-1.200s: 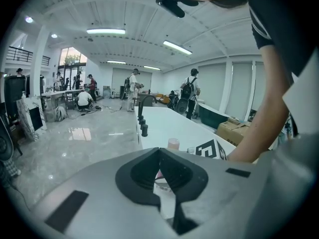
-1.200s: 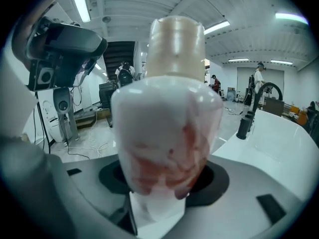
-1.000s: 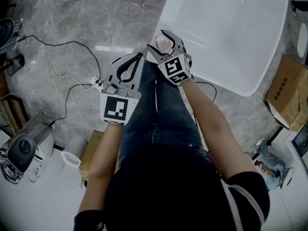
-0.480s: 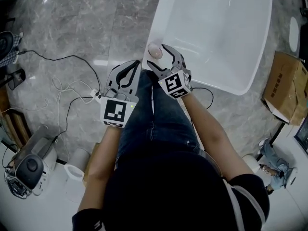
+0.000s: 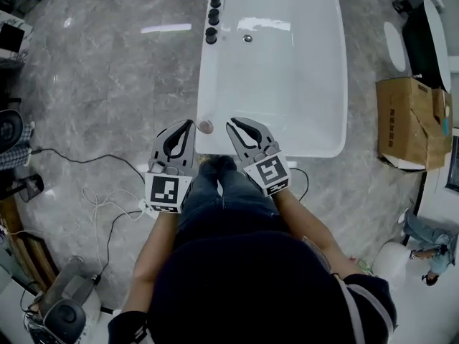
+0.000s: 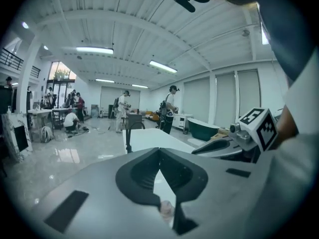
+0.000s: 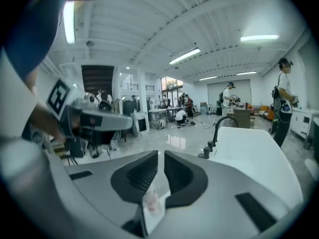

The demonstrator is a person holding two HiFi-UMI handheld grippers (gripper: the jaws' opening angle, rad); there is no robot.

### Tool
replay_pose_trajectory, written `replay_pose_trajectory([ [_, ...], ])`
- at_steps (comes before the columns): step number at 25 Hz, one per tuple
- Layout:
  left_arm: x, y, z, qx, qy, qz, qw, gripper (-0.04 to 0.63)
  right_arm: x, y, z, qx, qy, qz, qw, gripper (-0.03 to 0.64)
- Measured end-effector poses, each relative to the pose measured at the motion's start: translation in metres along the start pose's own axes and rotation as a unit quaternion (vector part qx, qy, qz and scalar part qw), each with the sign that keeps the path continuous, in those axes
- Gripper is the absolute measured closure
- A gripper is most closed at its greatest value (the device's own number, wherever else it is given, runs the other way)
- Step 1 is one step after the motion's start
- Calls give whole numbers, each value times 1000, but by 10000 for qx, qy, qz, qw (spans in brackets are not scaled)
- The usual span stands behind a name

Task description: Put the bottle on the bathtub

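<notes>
From the head view, both forearms reach forward and down over the person's legs, with the two grippers side by side at the near end of the bathtub (image 5: 287,150). The left gripper (image 5: 177,140) hangs just outside the tub's corner. The right gripper (image 5: 246,136) sits over the near rim. The bottle (image 5: 206,126) stands alone on the rim at that corner, between the two grippers and touching neither. Half a second ago the right gripper's jaws were spread around the bottle at the rim – now they are off it and drawn nearly together. The camera also takes in more of the tub than before, including the dark taps (image 5: 212,16) at the far end. A cardboard box (image 5: 405,120) lies on the floor to the right, and cables (image 5: 100,199) to the left.

The left gripper view shows its jaws pressed together at the tips, holding nothing. A small pinkish shape that looks like the bottle shows through the opening lower down, against the white tub. The right gripper's marker cube (image 6: 258,128) appears at the right edge.

The right gripper view shows what the head view cannot resolve – only a thin slit remains between its jaws, with nothing in it. It also shows a curved faucet (image 7: 222,125) and people standing far off in the hall.
</notes>
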State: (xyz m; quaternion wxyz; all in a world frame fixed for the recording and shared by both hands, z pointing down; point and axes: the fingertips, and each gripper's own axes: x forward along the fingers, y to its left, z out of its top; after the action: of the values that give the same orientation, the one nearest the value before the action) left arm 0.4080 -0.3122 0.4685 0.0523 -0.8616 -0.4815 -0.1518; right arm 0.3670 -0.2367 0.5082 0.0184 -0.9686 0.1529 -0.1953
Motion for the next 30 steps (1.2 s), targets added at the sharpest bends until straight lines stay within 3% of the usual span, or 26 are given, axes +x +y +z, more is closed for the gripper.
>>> replay_pose_trajectory([
  [2,2,1,28,131,-215,60,9997,571,-11,-12,39,289,-335,-128,9989,576],
  [5,4,1,74,339,-566,171,9977,571,-31,-35,92,284,-633,-478,9964,590],
  [10,-4,4,145,506,-1108,463,9915,571,-70,-59,176,-190,-1268,-1222,9842,591],
  [16,-16,12,226,766,-1637,655,9814,571,-106,-63,257,-933,-1897,-1974,9573,591],
  [20,-26,9,256,777,-1856,825,9761,571,-121,-62,278,-981,-2101,-2148,9487,591],
  [30,-39,7,257,664,-1882,988,9749,571,-125,-56,272,-914,-2057,-1959,9544,591],
])
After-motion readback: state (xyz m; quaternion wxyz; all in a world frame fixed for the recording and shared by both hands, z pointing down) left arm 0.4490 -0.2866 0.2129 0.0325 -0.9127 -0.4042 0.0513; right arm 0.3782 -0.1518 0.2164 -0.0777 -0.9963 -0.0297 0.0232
